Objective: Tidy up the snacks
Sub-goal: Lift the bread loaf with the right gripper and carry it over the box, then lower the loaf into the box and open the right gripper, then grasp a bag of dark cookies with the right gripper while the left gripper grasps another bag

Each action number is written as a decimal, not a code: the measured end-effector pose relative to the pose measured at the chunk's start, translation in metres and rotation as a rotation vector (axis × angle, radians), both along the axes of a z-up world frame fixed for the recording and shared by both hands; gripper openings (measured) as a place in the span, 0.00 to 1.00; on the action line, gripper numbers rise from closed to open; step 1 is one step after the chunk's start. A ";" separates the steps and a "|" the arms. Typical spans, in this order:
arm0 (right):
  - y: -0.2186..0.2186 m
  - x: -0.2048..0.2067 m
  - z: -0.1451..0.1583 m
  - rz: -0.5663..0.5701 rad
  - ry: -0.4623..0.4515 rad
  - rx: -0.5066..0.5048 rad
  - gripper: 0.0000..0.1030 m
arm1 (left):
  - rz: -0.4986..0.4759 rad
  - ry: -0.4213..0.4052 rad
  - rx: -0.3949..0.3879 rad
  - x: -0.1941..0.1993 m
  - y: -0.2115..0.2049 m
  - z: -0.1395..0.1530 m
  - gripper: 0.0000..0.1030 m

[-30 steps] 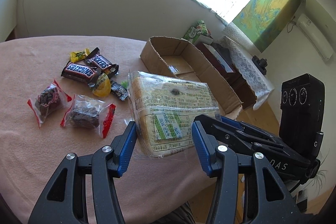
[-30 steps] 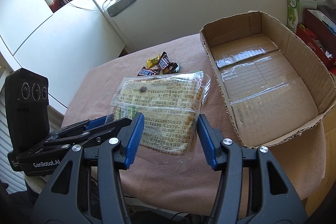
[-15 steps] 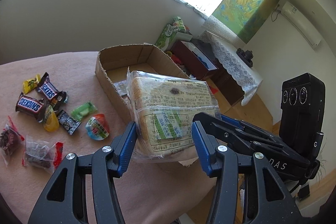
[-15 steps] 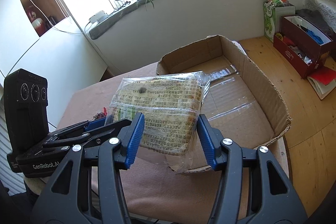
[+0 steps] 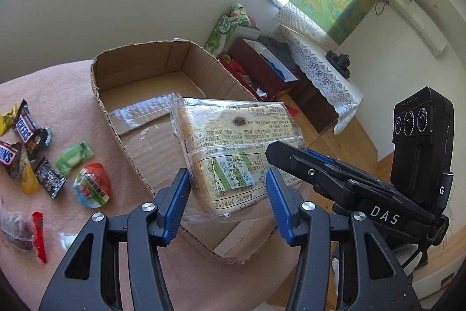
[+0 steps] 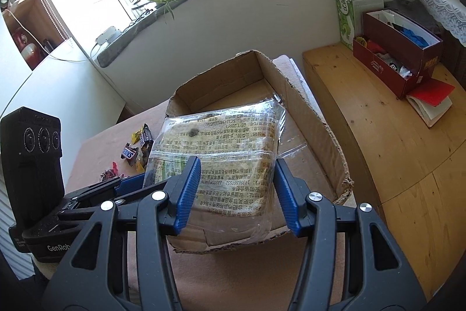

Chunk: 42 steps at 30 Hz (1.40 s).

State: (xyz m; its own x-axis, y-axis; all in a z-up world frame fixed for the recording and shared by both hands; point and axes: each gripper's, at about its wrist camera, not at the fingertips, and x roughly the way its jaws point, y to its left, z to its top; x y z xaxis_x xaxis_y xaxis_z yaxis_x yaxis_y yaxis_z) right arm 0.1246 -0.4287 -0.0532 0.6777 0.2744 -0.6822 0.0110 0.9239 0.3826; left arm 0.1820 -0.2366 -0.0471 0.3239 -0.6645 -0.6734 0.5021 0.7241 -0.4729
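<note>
- Two grippers share one load. Left wrist view: the left gripper [image 5: 227, 188], jaws part open, clamps the wrapped bread pack [image 5: 233, 142] above the cardboard box [image 5: 139, 66], which looks empty. Snickers bars [image 5: 24, 126] lie on the table [image 5: 52, 89]; "DAS" shows on the other tool.
- Right wrist view: the right gripper [image 6: 237, 188] pinches the same pack [image 6: 221, 156] over the box [image 6: 308, 118]. Judged next: lower, release inside. "GenRob" is readable.

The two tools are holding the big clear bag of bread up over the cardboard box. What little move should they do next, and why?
Probably lower it straight down. The clear plastic-wrapped bread package hangs above the open brown cardboard box, gripped by the left tool and right tool, and the box floor beneath looks bare.
</note>
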 end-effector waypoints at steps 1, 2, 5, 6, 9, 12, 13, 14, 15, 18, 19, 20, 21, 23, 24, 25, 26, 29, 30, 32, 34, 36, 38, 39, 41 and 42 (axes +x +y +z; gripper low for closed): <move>-0.002 0.001 -0.001 -0.007 0.002 -0.002 0.53 | 0.001 0.006 0.009 0.000 -0.002 -0.001 0.50; -0.003 0.001 -0.001 -0.015 0.003 -0.008 0.53 | -0.001 0.004 0.020 -0.001 -0.003 -0.002 0.50; -0.006 0.000 -0.001 -0.049 -0.001 -0.035 0.53 | -0.002 -0.014 0.038 -0.004 -0.006 -0.002 0.50; -0.007 -0.001 -0.001 -0.051 -0.001 -0.029 0.53 | -0.002 -0.017 0.040 -0.005 -0.006 -0.001 0.50; -0.008 0.000 0.001 -0.059 -0.003 -0.037 0.53 | -0.001 -0.031 0.043 -0.008 -0.003 0.002 0.50; -0.005 0.000 0.003 -0.055 -0.007 -0.039 0.53 | 0.002 -0.044 0.043 -0.010 0.001 0.005 0.50; -0.004 -0.001 0.004 -0.054 -0.008 -0.041 0.53 | 0.002 -0.045 0.042 -0.011 0.002 0.006 0.50; -0.002 -0.001 0.004 -0.052 -0.009 -0.043 0.53 | 0.004 -0.047 0.041 -0.012 0.004 0.006 0.50; -0.001 -0.002 0.005 -0.051 -0.011 -0.046 0.53 | 0.006 -0.049 0.041 -0.012 0.005 0.007 0.50; 0.003 -0.004 0.007 -0.051 -0.017 -0.056 0.53 | 0.014 -0.058 0.044 -0.016 0.010 0.010 0.50; 0.004 -0.005 0.008 -0.053 -0.020 -0.060 0.53 | 0.017 -0.061 0.045 -0.017 0.012 0.010 0.50; 0.005 -0.006 0.010 -0.055 -0.023 -0.062 0.53 | 0.021 -0.064 0.045 -0.018 0.014 0.011 0.50; 0.006 -0.007 0.011 -0.056 -0.025 -0.064 0.53 | 0.026 -0.068 0.046 -0.019 0.017 0.012 0.50; 0.009 -0.010 0.013 -0.055 -0.030 -0.068 0.53 | 0.042 -0.079 0.049 -0.022 0.025 0.015 0.50; 0.012 -0.011 0.015 -0.053 -0.033 -0.070 0.53 | 0.051 -0.085 0.052 -0.023 0.029 0.016 0.50; 0.014 -0.012 0.016 -0.051 -0.036 -0.073 0.53 | 0.060 -0.091 0.055 -0.024 0.034 0.017 0.50; 0.017 -0.012 0.017 -0.048 -0.039 -0.076 0.53 | 0.070 -0.098 0.059 -0.024 0.040 0.018 0.51; 0.029 -0.013 0.020 -0.024 -0.049 -0.090 0.53 | 0.107 -0.113 0.070 -0.026 0.059 0.019 0.53; 0.035 -0.013 0.021 -0.012 -0.051 -0.095 0.56 | 0.122 -0.117 0.075 -0.027 0.067 0.019 0.53; 0.046 -0.013 0.023 0.015 -0.063 -0.106 0.62 | 0.156 -0.122 0.087 -0.026 0.084 0.019 0.53; 0.059 -0.013 0.024 0.040 -0.072 -0.119 0.64 | 0.193 -0.120 0.095 -0.026 0.103 0.017 0.53; 0.073 -0.011 0.024 0.067 -0.075 -0.129 0.64 | 0.232 -0.120 0.109 -0.025 0.121 0.015 0.53; 0.087 -0.009 0.024 0.101 -0.078 -0.136 0.64 | 0.274 -0.116 0.124 -0.025 0.140 0.012 0.53; 0.094 -0.008 0.023 0.118 -0.080 -0.142 0.64 | 0.293 -0.115 0.130 -0.024 0.149 0.010 0.53; 0.109 -0.006 0.022 0.153 -0.085 -0.155 0.64 | 0.333 -0.114 0.145 -0.023 0.168 0.007 0.53; 0.116 -0.005 0.021 0.171 -0.088 -0.162 0.64 | 0.353 -0.112 0.155 -0.023 0.177 0.004 0.53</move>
State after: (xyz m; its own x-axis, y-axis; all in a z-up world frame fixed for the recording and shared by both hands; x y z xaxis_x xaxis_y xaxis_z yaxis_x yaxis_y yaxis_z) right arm 0.1196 -0.3124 -0.0320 0.6897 0.2820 -0.6670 -0.1771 0.9588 0.2223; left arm 0.1594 -0.0599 -0.0428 0.5911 -0.3926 -0.7046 0.2521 0.9197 -0.3010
